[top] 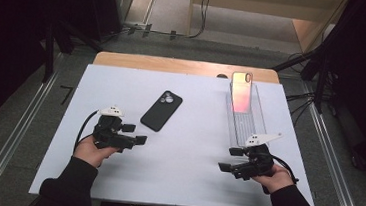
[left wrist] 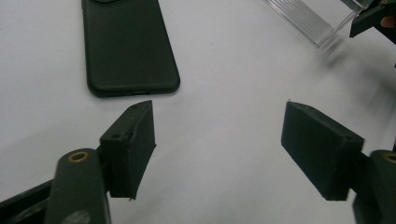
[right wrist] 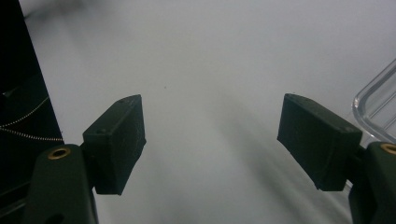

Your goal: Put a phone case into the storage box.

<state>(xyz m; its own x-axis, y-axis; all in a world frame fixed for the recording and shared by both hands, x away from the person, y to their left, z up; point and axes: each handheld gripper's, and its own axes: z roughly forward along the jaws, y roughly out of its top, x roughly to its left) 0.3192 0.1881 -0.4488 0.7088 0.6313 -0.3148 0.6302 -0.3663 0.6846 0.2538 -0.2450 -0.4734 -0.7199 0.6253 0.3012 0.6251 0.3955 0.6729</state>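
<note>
The high view shows a pink-backed phone (top: 240,91) standing in a clear plastic tray (top: 258,120) at the right of the white table (top: 185,173). The black phone case (left wrist: 126,46) lies just ahead of the left gripper (left wrist: 218,140). Both it and the right gripper (right wrist: 210,140) have their 2 jaws apart, holding nothing.

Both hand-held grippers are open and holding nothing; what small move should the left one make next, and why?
Probably ease the left hand-held gripper forward toward the near end of the black phone. Its jaws stand open with nothing between them, and the phone lies flat on the white table just ahead, apart from the clear tray.
</note>
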